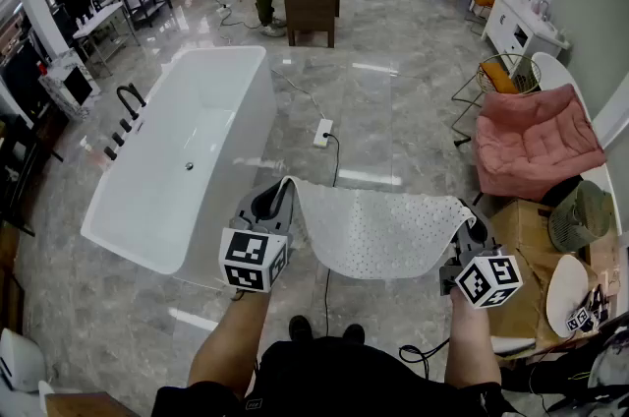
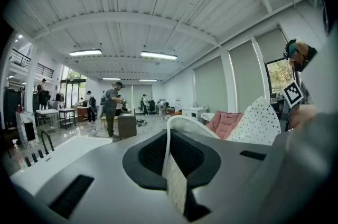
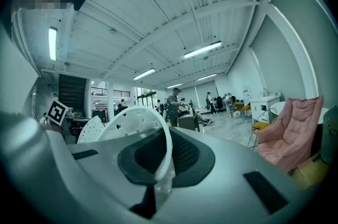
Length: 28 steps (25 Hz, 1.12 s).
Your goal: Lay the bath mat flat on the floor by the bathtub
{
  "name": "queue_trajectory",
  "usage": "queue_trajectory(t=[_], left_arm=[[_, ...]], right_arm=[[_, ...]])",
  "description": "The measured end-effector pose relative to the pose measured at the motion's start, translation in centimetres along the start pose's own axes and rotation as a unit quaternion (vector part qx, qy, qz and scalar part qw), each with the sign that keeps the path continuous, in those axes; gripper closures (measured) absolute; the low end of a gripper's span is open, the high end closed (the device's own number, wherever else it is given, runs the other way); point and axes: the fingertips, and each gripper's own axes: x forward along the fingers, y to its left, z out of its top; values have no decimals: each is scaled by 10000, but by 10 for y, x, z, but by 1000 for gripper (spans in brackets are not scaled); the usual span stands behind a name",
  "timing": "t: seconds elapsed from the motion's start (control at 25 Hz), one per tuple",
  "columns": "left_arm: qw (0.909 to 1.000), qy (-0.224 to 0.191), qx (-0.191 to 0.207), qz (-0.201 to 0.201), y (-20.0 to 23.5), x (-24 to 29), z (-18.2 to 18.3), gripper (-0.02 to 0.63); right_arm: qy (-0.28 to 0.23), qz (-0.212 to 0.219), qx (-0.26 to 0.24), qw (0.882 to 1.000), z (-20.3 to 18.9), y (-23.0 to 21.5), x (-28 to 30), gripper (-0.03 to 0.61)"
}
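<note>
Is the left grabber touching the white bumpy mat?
Touching. The left gripper view shows the left gripper with its fingers shut on the bath mat, whose edge runs straight between them.

Bath mat [image 1: 378, 228] white, small dot pattern all over, hanging between the claws. Left gripper [image 1: 278, 204] and right gripper [image 1: 472, 226] grey, black inside. Marker cubes [image 1: 254, 260] black-and-white squares. Bathtub [image 1: 187, 149] white, left of left gripper. Cushioned chair [image 1: 536, 142] pink, beyond right gripper. Floor [image 1: 393, 100] grey marbled.

Rubbery bath mat [image 1: 378, 233] (glossy bathtub [image 1: 246, 140])
</note>
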Motion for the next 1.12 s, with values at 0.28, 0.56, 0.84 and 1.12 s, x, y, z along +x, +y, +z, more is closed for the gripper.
queue_trajectory(t=[0.28, 0.56, 0.84, 1.12], left_arm=[[9999, 117, -84, 64, -13, 2, -5, 595], [9997, 106, -158, 158, -46, 0, -5, 595], [9994, 161, -287, 141, -84, 10, -9, 595], [9994, 157, -297, 38, -95, 44, -9, 595]], right_arm=[[145, 93, -93, 9998, -10, -7, -2, 557], [137, 372, -123, 9991, -18, -33, -26, 555], [152, 620, -33, 9980, -22, -54, -45, 555], [344, 651, 162, 9972, -30, -71, -27, 555]])
